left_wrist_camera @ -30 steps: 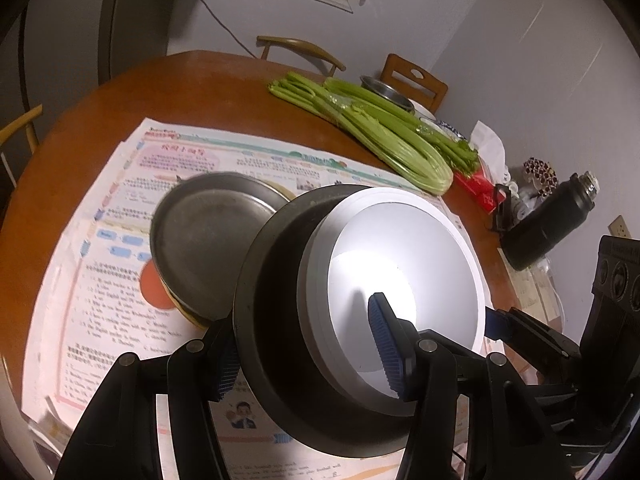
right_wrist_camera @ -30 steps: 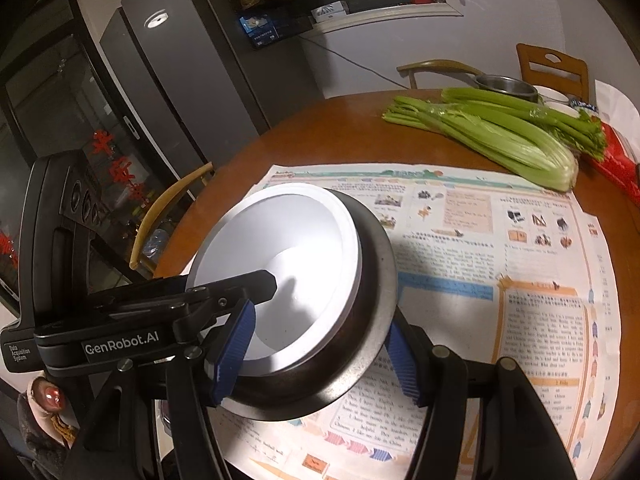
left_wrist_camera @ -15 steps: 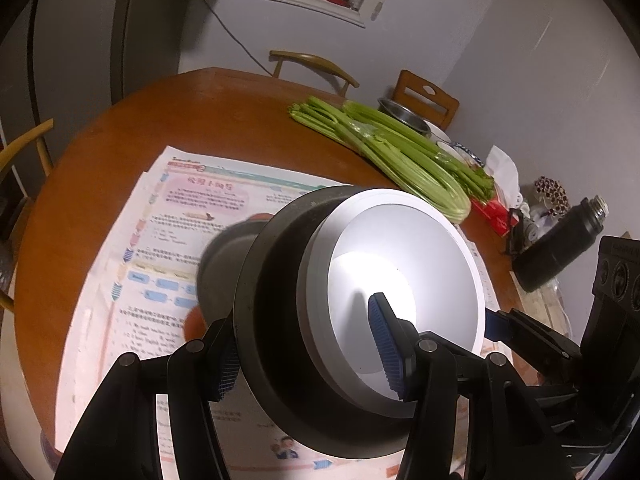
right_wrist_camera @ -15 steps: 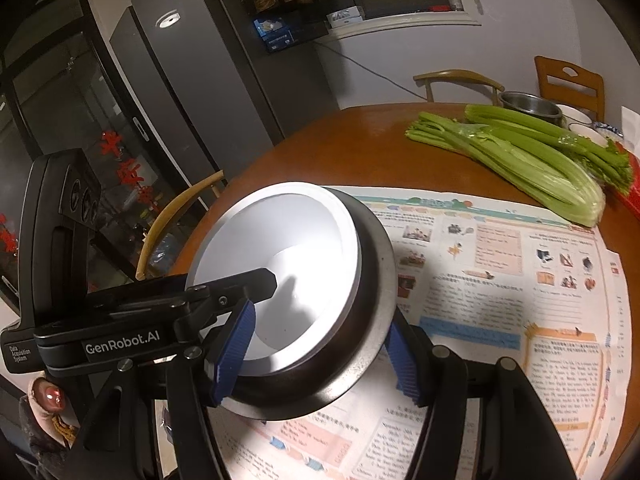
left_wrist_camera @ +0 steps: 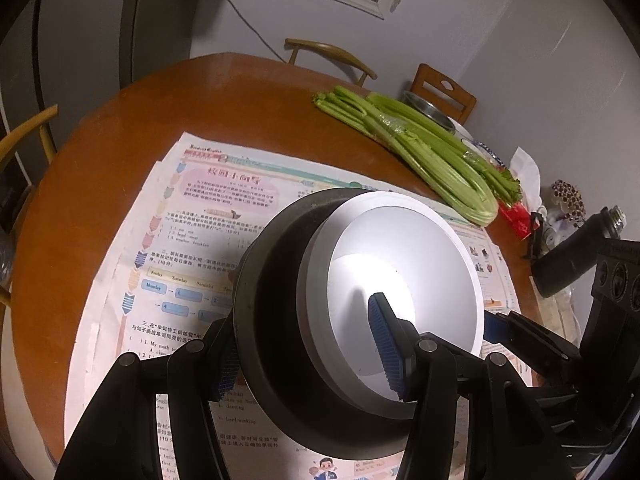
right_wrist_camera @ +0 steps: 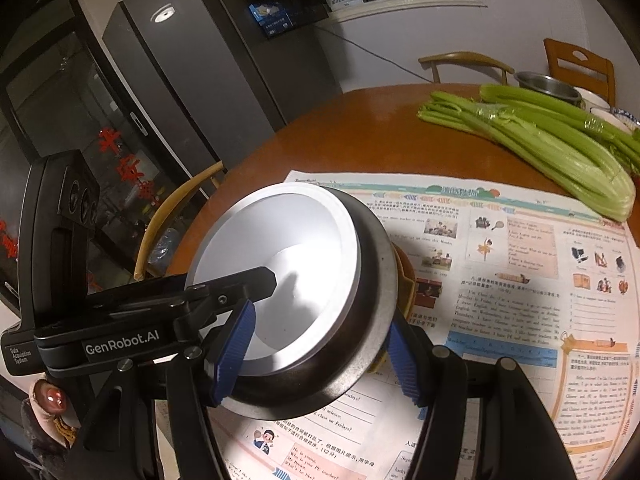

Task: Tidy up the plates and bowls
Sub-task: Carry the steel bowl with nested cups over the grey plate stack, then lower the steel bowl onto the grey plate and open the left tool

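A white bowl [left_wrist_camera: 400, 248] sits nested in a dark metal bowl [left_wrist_camera: 272, 320], and both grippers hold the pair above the newspaper. My left gripper [left_wrist_camera: 308, 356] is shut on the left wall, one pad inside the white bowl and one outside the dark one. In the right wrist view my right gripper [right_wrist_camera: 320, 354] is shut on the opposite wall of the same bowls [right_wrist_camera: 288, 240] in the same way. A yellow-orange plate edge [right_wrist_camera: 404, 276] peeks out from under the dark bowl [right_wrist_camera: 372, 280]; the rest of what lies beneath is hidden.
Newspaper sheets [left_wrist_camera: 192, 216] cover the near half of the round wooden table [left_wrist_camera: 120, 128]. Celery bunches [left_wrist_camera: 420, 148] lie at the back right beside a steel bowl [left_wrist_camera: 424, 106]. A black flask [left_wrist_camera: 572, 256] stands at the right edge. Chairs [left_wrist_camera: 328, 50] ring the table.
Both grippers have carried the nested bowls over the metal plate that lay to their left. That plate is now hidden beneath them. Neither grip has changed.
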